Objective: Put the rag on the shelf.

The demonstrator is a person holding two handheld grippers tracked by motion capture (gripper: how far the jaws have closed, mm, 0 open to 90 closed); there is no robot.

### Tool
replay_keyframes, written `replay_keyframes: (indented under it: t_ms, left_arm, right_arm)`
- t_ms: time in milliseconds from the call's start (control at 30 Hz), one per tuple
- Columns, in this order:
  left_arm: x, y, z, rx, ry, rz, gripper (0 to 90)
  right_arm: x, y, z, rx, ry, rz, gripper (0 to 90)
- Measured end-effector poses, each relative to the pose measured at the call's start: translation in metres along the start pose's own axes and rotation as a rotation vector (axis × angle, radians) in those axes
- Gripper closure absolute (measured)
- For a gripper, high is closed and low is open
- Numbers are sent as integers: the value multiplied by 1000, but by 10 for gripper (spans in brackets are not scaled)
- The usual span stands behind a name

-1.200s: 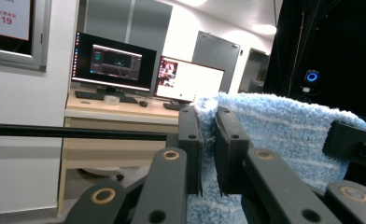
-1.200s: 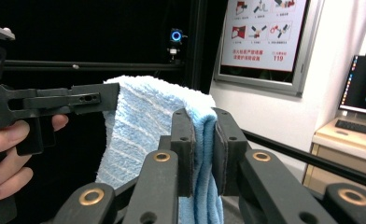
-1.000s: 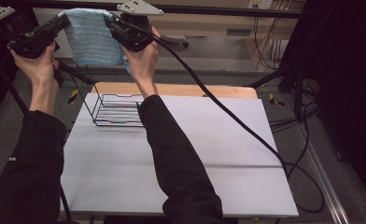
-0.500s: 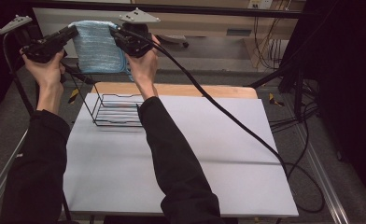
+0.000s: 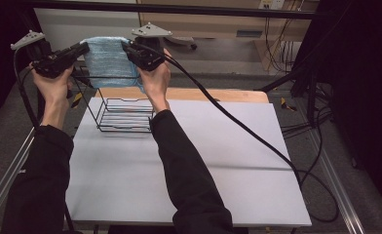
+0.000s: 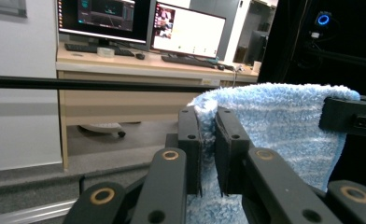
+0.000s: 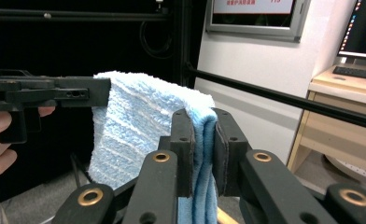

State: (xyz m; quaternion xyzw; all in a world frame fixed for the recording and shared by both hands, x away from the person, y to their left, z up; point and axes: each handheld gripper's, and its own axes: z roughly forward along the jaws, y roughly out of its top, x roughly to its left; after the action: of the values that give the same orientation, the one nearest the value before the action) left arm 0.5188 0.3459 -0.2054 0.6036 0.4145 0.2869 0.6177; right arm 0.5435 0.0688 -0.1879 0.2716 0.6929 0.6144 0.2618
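Observation:
A light blue towel (image 5: 108, 61) hangs stretched between my two grippers, high above the table's far left. My left gripper (image 5: 83, 48) is shut on its left top corner; the towel (image 6: 270, 126) is pinched between the jaws in the left gripper view. My right gripper (image 5: 127, 48) is shut on the right top corner, where the folded towel (image 7: 144, 135) edge sits between the jaws. Below the towel stands a black wire basket (image 5: 125, 114) on the white table (image 5: 218, 165).
A wooden board (image 5: 213, 94) lies along the table's far edge. A thick black cable (image 5: 247, 131) trails from the right gripper across the table to the right. Desks with monitors (image 6: 144, 23) stand beyond. Metal rails run along both table sides.
Both grippers have come lower and nearer with the towel, which now hangs closer above the wire basket. Both stay shut on it.

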Motion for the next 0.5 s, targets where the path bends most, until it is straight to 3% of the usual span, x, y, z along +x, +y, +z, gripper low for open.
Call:
replay_keyframes:
  t_ms: [500]
  left_arm:
    - [-1,-17,-17,25,-24,35,815]
  right_arm:
    - [11,-15,-9,42,43,-25,805]
